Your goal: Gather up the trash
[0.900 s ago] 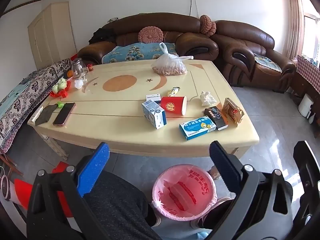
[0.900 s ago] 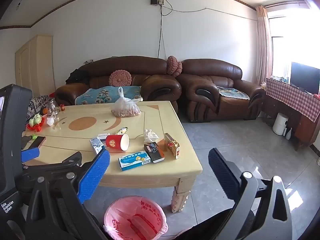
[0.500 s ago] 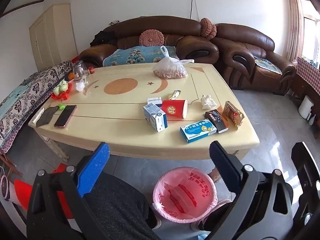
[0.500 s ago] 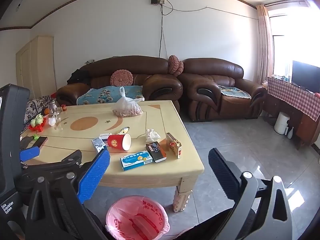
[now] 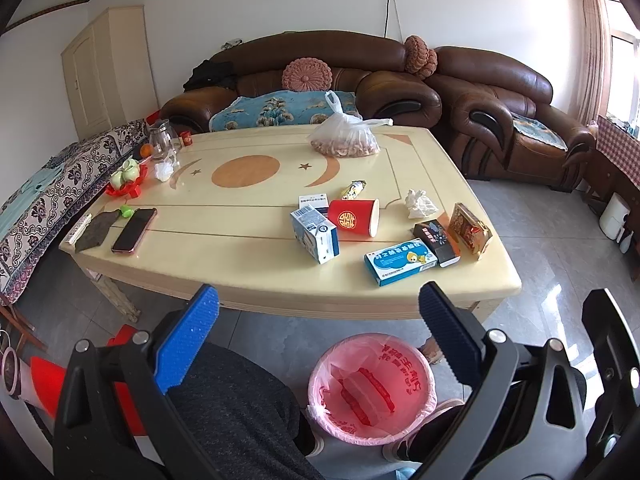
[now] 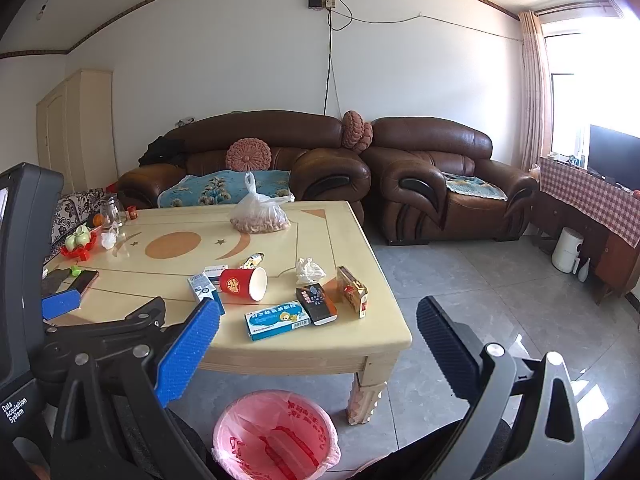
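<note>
I hold my left tool (image 5: 318,312) over the near edge of the desk (image 5: 240,272) with its fingers spread wide and nothing between them, and my right tool (image 6: 318,330) sits the same way, released and empty, angled toward the desk's near right corner. The trash lies in a loose cluster on the right half of the desk: a red paper cup (image 5: 354,217) tipped on its side with its mouth facing right, a white and blue box (image 5: 314,234) just left of it, a small flat white box (image 5: 314,201) behind them, and a snack wrapper (image 5: 353,190) a little farther back. To the right a crumpled tissue (image 5: 419,204) sits alone, and nearer the edge a blue medicine box (image 5: 400,261) lies flat, touching or nearly touching a black packet (image 5: 438,241), with a gold and red carton (image 5: 469,230) just beside that. A tied plastic bag (image 5: 346,140) of food rests at the far side. On the left end are a phone (image 5: 134,230), a dark cloth (image 5: 96,231), a glass jar (image 5: 161,140) and a red dish (image 5: 125,176) of green fruit. On the floor, just in front of the desk and near my knees, stands the bin (image 5: 372,388) with its pink liner, open at the top, below the gap between my left tool's fingers.
</note>
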`<act>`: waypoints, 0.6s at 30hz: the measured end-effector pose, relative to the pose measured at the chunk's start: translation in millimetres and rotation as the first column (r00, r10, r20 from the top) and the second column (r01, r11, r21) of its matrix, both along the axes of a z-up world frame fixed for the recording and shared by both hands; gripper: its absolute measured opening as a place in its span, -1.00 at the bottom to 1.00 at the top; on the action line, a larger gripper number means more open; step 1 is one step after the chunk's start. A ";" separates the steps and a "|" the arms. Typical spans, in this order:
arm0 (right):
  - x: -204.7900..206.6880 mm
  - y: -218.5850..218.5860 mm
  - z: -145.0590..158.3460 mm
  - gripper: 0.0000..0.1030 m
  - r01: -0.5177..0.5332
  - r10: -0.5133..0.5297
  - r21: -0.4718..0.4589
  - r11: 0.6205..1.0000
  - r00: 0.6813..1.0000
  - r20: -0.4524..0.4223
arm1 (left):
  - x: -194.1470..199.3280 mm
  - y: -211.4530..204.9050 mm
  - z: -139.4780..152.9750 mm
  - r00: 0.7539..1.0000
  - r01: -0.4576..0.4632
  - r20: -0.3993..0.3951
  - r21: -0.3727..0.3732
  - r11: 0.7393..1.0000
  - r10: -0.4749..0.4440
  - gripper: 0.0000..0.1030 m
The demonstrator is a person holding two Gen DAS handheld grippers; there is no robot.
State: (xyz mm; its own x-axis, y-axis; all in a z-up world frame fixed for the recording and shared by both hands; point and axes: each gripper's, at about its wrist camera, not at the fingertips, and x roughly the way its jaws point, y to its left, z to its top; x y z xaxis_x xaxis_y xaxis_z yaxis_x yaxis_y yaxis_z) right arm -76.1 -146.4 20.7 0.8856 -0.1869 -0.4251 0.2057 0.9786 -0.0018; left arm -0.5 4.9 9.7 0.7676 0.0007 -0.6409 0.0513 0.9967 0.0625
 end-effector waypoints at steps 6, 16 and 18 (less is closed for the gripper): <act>-1.0 -0.3 1.4 0.88 -0.006 0.005 0.004 1.000 1.000 0.002 | -0.4 1.8 0.3 1.000 0.000 0.002 0.000 1.000 0.000 0.90; -1.8 -2.8 1.8 0.88 -0.011 0.011 0.008 1.000 1.000 0.004 | -0.7 6.0 -0.5 1.000 -0.008 0.004 -0.002 1.000 0.008 0.90; -1.5 -2.4 1.6 0.88 -0.010 0.010 0.009 1.000 1.000 0.003 | -0.9 7.1 -0.4 1.000 -0.009 0.003 -0.006 1.000 0.009 0.90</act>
State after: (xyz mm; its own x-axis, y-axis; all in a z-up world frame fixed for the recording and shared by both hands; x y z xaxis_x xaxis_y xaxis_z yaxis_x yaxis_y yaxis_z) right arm -77.6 -148.9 22.3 0.8888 -0.1743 -0.4239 0.1959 0.9806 0.0075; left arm -1.4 12.0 9.3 0.7696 0.0038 -0.6385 0.0424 0.9975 0.0571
